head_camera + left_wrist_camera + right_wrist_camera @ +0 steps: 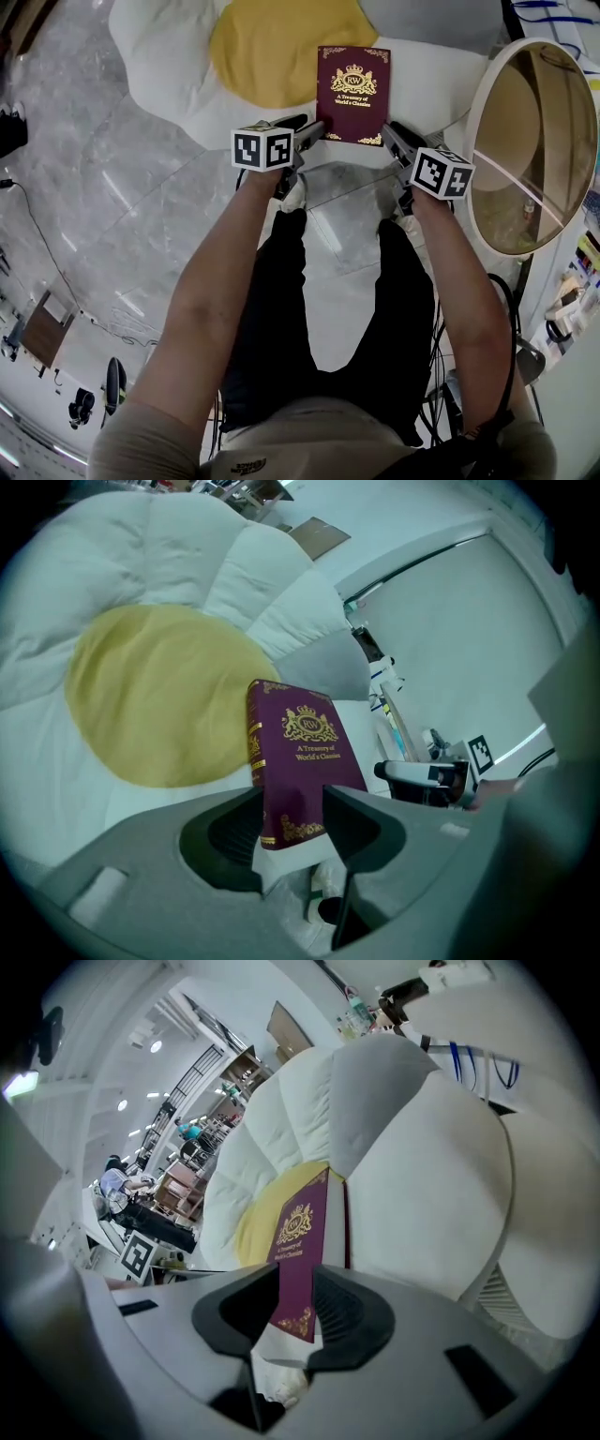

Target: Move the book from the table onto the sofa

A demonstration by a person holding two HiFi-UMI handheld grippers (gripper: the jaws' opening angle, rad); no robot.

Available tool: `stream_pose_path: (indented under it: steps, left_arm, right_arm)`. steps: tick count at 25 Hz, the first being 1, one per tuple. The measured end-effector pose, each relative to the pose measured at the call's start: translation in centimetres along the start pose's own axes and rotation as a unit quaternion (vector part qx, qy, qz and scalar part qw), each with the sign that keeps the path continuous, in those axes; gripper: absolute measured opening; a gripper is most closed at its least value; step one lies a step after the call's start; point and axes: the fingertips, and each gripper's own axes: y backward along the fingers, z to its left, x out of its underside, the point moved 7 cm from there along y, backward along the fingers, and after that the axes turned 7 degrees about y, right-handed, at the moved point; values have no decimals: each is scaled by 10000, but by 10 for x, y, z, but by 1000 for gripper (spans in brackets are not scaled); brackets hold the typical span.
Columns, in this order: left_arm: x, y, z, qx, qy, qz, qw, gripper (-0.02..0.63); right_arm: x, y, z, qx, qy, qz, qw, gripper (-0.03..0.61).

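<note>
Book [352, 94], maroon with gold print, was held cover-up over the front of the white sofa [159, 66], just beside the yellow cushion [272, 47]. Left tool [309, 133] pinched its near left corner; pads were clamped on the cover. Right tool [398, 141] pinched the near right corner likewise. Contact between book and sofa could not be told. Round surface [539, 141] stood to the right, apart from the book.

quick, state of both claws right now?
Left claw: closed on the book, at its near left corner.
Right claw: closed on the same book, at its near right corner.
</note>
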Motion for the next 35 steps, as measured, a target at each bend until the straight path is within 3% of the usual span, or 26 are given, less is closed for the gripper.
stream_pose_path:
  steps: [5,10,14,20,25,31,35]
  left_arm:
    - [-3,38,-36,-1,-173,-14,9999,189]
    - [1,84,-92,86,-328,-16,9994,189]
    - [9,122,-155,245,-597,4,9979,178]
    - [22,177,-256,358,-1003,-5,9943,71]
    - [37,214,-338,467,-1183,-45,9919,19]
    - [48,255,-433,622,-1632,-171,9845,8]
    - [64,277,-485,872,-1732,-191,9808,8]
  right_arm:
    - [-14,35,31,12,237,18,9997,108]
    - [-22,87,65,-175,504,119,9985,58]
    - [-28,142,94,-471,553,162,9972,18]
    - [-39,238,140,-800,1049,183,9911,14]
    - [-46,318,170,-989,1230,118,9874,14]
    - [-65,398,205,-1289,1526,-65,9798,14]
    - [-75,446,223,-1415,1802,-253,9731,14]
